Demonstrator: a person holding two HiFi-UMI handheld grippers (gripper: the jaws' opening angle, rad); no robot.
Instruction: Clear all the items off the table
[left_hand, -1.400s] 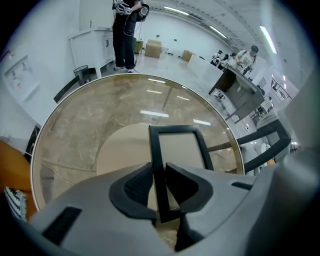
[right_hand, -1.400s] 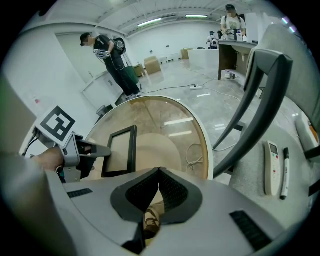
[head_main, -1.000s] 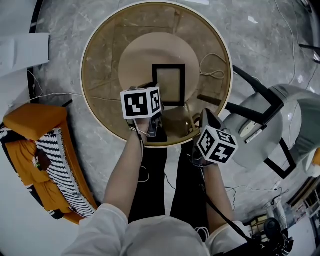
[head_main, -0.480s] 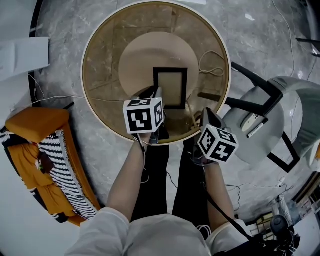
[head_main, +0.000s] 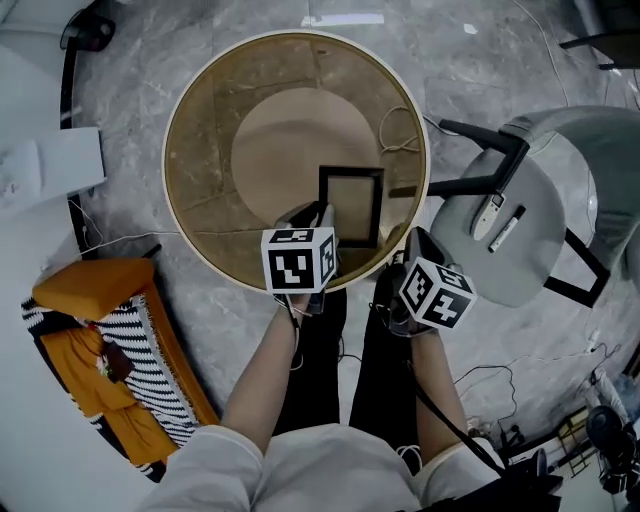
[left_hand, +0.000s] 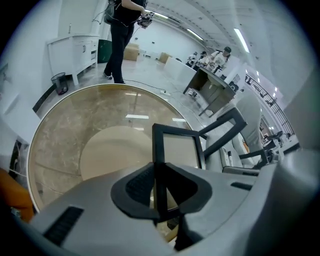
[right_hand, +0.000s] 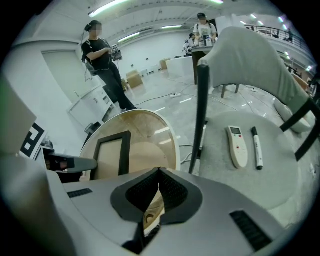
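The left tool (head_main: 320, 216) is pinching the black picture frame (head_main: 351, 206) on its left side rail, jaws clamped across the narrow moulding, so the frame stands up out of the grip over the near edge of the round glass worktop (head_main: 200, 150). Whether its lower edge touches the glass cannot be told. The right tool (head_main: 400, 262) hangs just beside it with its jaws pressed together at the tips, gripping nothing that can be made out. The frame looks light and stiff, but its smooth rail is probably slippery, and any pane in it would be fragile. Held by one side only, it is likely to swing or twist, so a hold near the middle of the rail seems best. The right tool could steady the opposite rail.
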